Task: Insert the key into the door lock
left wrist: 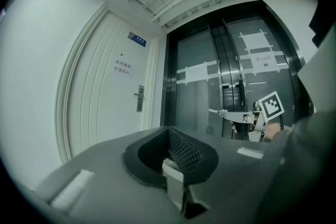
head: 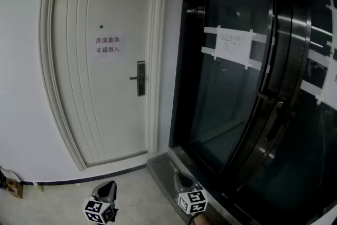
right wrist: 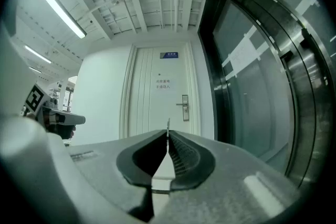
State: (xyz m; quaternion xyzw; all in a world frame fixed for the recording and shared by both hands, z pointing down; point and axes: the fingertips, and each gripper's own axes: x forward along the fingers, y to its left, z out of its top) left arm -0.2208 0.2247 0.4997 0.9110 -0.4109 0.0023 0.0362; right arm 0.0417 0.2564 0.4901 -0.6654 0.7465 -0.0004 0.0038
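Pinching key (right wrist: 168,124) in right gripper (right wrist: 168,136), blade forward, level, for lining up with door lock (right wrist: 184,104), well apart. Holding left gripper (left wrist: 169,131) closed, empty, aside.

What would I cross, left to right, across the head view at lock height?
White wall → white door → door lock → glass door → paper notice → steel bar.

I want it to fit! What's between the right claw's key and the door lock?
Nothing. The right gripper view shows only bare air between the key and the door lock.
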